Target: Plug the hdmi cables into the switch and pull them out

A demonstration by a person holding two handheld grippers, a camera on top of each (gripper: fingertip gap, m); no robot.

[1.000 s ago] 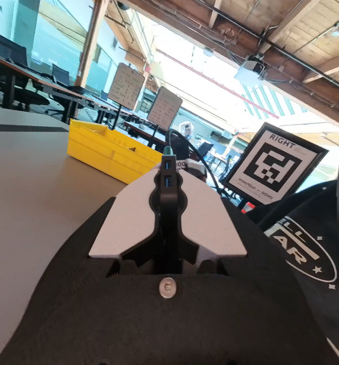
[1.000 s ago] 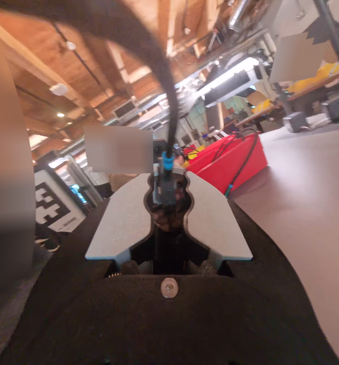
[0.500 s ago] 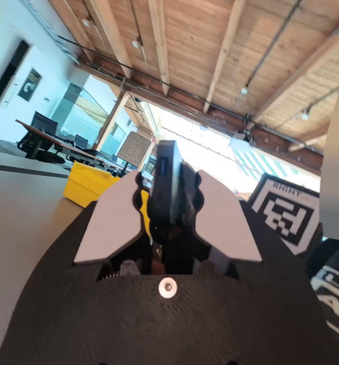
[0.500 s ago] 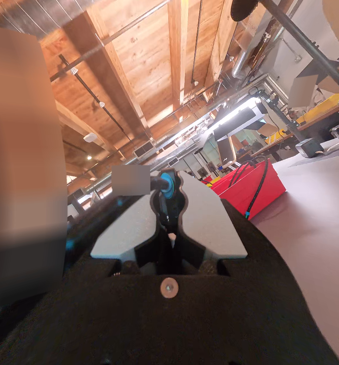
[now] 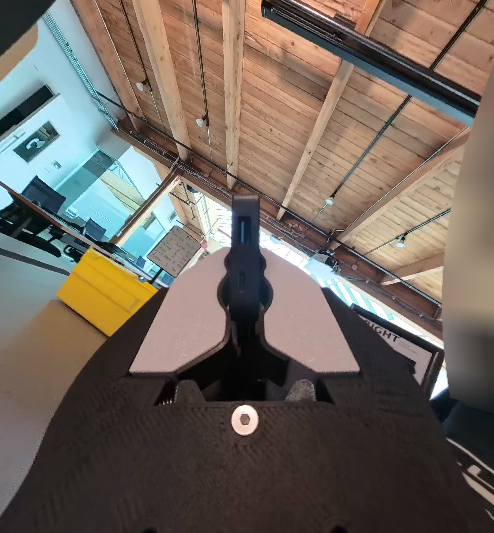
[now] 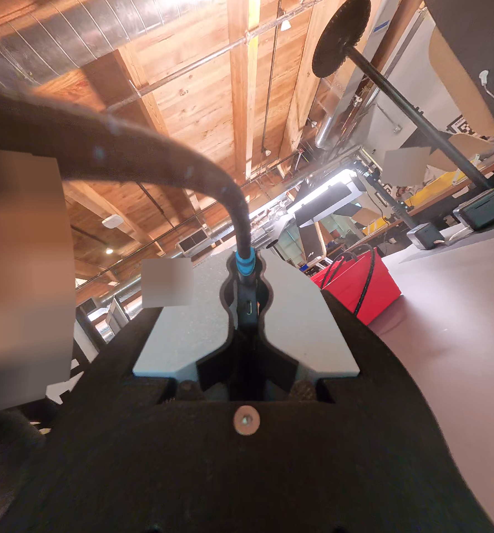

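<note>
Left gripper [image 5: 244, 277] clamping switch [image 5: 244, 245], pointing upward; right gripper [image 6: 247, 285] pinching hdmi cable [image 6: 244, 264] plug (other gripper unseen, so alignment untellable).

Black switch [image 5: 244, 259] stands upright; black braided hdmi cable [image 6: 142, 161], blue-collared, arcs leftward.

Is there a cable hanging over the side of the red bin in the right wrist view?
Yes, a black cable loops over the wall of the red bin and hangs down its outer side.
</note>
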